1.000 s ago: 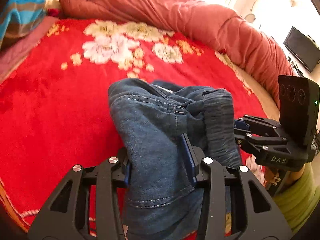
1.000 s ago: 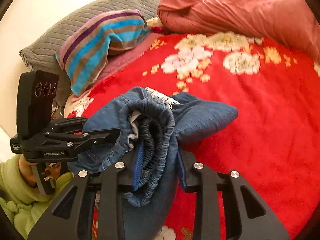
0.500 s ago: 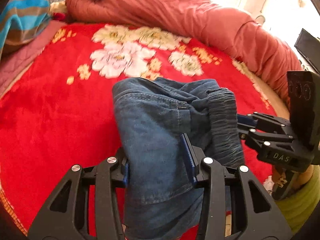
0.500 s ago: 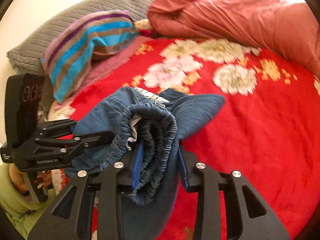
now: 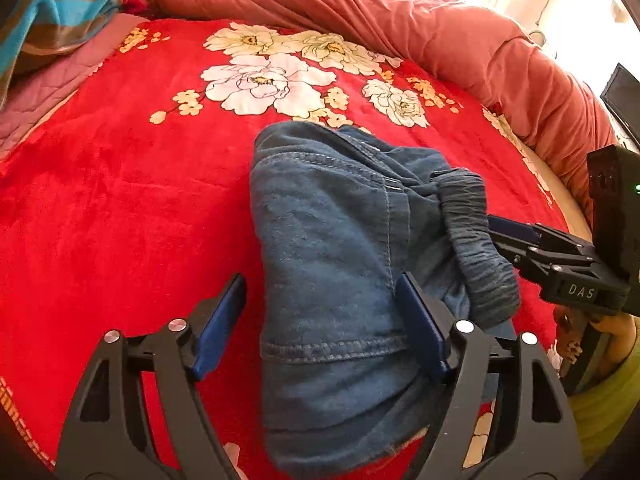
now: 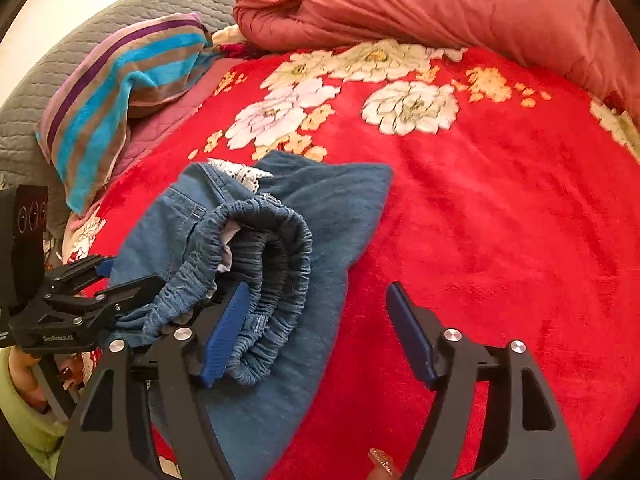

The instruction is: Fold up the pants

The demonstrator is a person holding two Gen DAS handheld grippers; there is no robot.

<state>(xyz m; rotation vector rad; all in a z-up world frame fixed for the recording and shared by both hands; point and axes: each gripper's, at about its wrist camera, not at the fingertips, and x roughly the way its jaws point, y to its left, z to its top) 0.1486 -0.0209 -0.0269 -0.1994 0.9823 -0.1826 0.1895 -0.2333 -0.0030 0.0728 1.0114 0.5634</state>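
1. The folded blue denim pants (image 5: 344, 248) lay bunched on the red floral plush blanket (image 5: 120, 200) covering the bed, near the camera and toward the near edge of the bed.
2. The left gripper (image 5: 320, 308) stood with its blue-padded fingers spread apart. The denim lay between them: the right pad touched the cloth, the left pad stood just clear of it.
3. The right gripper (image 6: 316, 320) was likewise spread wide. Its left pad rested against the gathered elastic waistband (image 6: 272, 264), while its right pad hung over bare blanket (image 6: 500, 220), apart from the fabric.
4. In the left wrist view the waistband (image 5: 476, 248) lay at the right end of the bundle, with the right gripper's fingertip against it.
5. A rust-red quilted duvet (image 6: 440, 4) lay heaped along the far side of the bed.
6. A striped blue, brown and purple towel (image 6: 120, 92) draped over a grey quilted pillow (image 6: 32, 92) at the far left.
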